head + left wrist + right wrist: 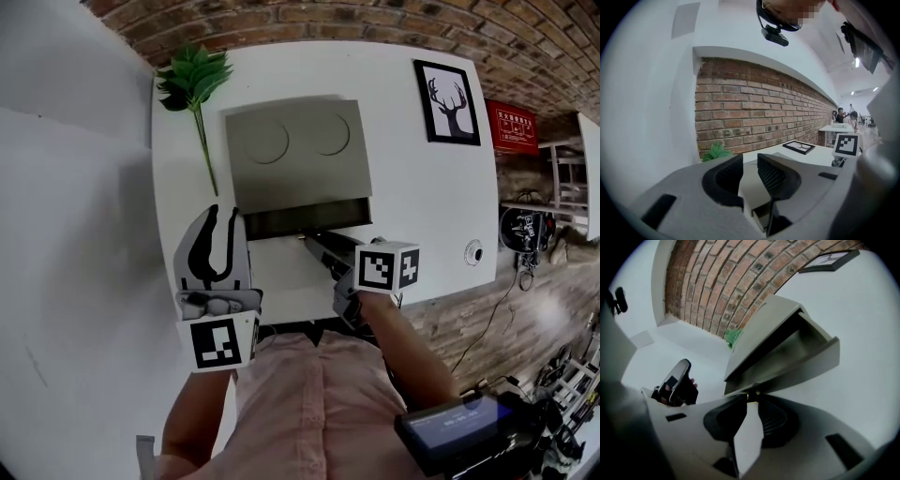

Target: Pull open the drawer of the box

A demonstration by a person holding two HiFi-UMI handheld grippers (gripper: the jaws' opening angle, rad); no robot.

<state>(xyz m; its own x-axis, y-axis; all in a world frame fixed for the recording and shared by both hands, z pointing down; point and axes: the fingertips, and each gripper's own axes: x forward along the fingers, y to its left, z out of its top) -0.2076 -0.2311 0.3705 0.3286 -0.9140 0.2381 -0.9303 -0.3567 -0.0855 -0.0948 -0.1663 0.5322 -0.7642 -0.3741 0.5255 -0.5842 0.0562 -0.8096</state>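
Left gripper (223,217) hangs empty, jaws apart; right gripper (311,243) pinches knob (749,393); drawer (801,364) juts part-open toward table's (422,206) near edge.

A sprig (195,84) lies on the table (422,206) just beyond the left gripper (222,214). A deer picture (447,101) lies beyond the right gripper (310,241), to its right, by the brick wall (375,23)

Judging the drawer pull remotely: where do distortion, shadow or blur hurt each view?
Head view: even light, sharp on the box, table edges bowed. Left gripper view: heavy fisheye, dark rim, a mosaic patch at top. Right gripper view: the brick wall curves hard; the knob at the right gripper is dim against the drawer.
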